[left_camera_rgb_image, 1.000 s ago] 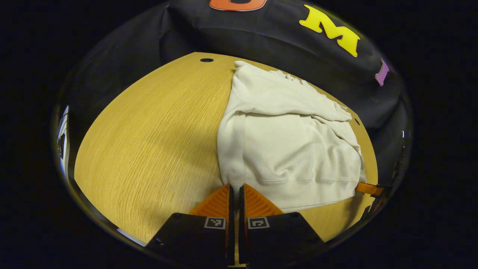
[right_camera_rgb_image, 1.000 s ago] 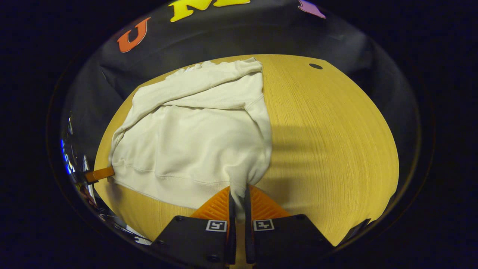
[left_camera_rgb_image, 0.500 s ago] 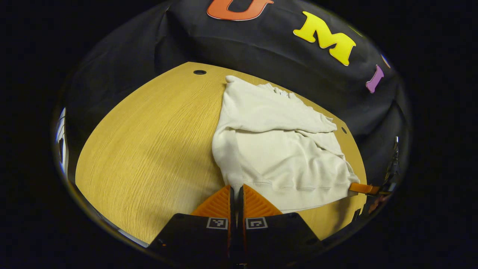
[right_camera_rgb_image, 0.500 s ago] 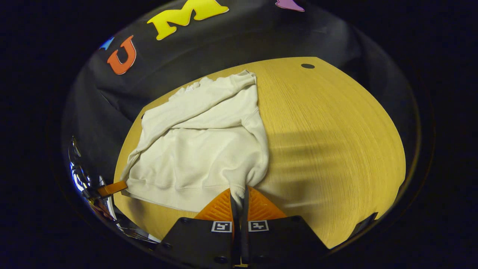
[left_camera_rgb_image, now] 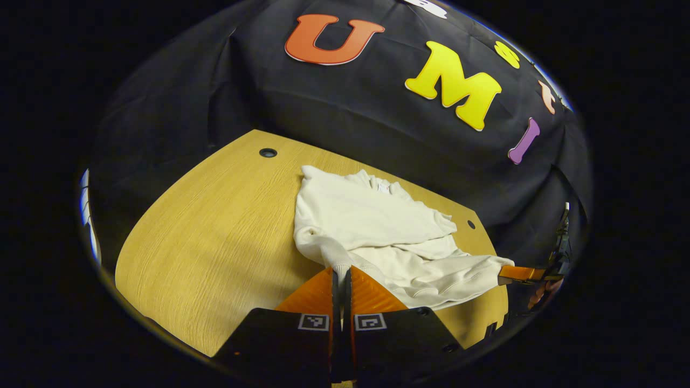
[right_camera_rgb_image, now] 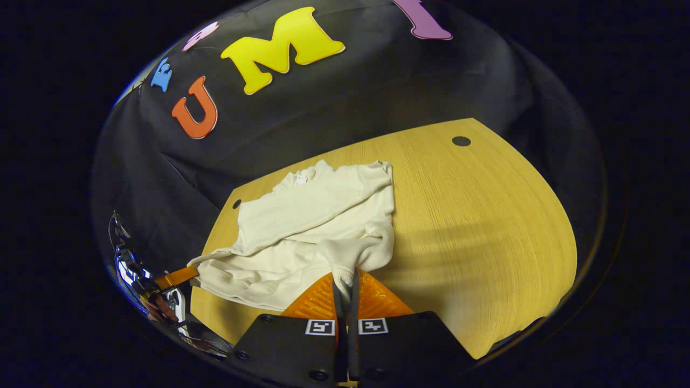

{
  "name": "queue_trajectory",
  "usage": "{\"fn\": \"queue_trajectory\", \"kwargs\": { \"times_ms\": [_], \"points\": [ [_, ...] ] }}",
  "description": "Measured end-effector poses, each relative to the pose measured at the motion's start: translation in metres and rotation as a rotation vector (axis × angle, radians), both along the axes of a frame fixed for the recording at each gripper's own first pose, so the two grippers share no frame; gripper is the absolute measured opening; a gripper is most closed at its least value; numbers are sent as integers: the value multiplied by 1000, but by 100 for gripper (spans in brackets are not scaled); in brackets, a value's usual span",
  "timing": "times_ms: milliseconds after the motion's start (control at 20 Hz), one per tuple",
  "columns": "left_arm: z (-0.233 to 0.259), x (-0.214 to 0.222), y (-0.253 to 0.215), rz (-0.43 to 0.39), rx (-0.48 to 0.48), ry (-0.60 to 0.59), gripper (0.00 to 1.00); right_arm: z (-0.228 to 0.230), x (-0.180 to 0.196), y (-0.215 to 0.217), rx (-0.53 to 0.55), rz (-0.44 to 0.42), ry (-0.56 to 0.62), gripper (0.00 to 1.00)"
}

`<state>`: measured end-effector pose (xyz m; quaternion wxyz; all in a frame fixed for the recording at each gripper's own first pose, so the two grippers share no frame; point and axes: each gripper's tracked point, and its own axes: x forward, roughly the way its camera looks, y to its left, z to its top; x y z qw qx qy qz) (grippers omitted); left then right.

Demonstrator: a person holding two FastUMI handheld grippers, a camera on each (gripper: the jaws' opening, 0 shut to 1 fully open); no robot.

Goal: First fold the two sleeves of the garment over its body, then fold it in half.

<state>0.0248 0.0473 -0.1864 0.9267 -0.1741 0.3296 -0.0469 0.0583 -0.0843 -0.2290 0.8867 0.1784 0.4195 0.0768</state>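
Note:
A cream sweatshirt (left_camera_rgb_image: 372, 221) lies on the wooden table (left_camera_rgb_image: 215, 237) with both sleeves folded across its body. My left gripper (left_camera_rgb_image: 340, 270) is shut on one bottom hem corner, which is raised off the table. In the right gripper view the same sweatshirt (right_camera_rgb_image: 312, 215) shows its collar at the far end. My right gripper (right_camera_rgb_image: 345, 275) is shut on the other hem corner and holds it up too. The hem sags between the two corners. The right gripper's fingers (left_camera_rgb_image: 520, 274) show at the far right of the left gripper view, and the left gripper's fingers (right_camera_rgb_image: 175, 278) at the far left of the right gripper view.
The table has small round holes (left_camera_rgb_image: 268, 152) near its far corners (right_camera_rgb_image: 461, 141). The black booth wall stands right behind the table's far edge. Bare wood (right_camera_rgb_image: 485, 226) spreads to the outer side of each gripper.
Both grippers have risen with the hem corners, lifting the lower part of the sweatshirt off the table and bunching it toward the collar. More of the wall is now in view.

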Motion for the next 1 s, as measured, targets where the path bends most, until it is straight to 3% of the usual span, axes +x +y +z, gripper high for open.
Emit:
{"fn": "queue_trajectory", "kwargs": {
  "times_ms": [250,500,700,1000],
  "points": [
    [56,42,13,-15,-8,-98,3,56,68,14,50,10,-75,1],
    [92,137,8,22,-56,-119,3,89,153,16,80,11,-111,1],
    [70,211,3,44,-67,-96,3,55,211,12,106,-11,-63,1],
    [-16,277,-4,40,-46,-55,3,-54,280,2,102,-66,19,1]
  ]
}}
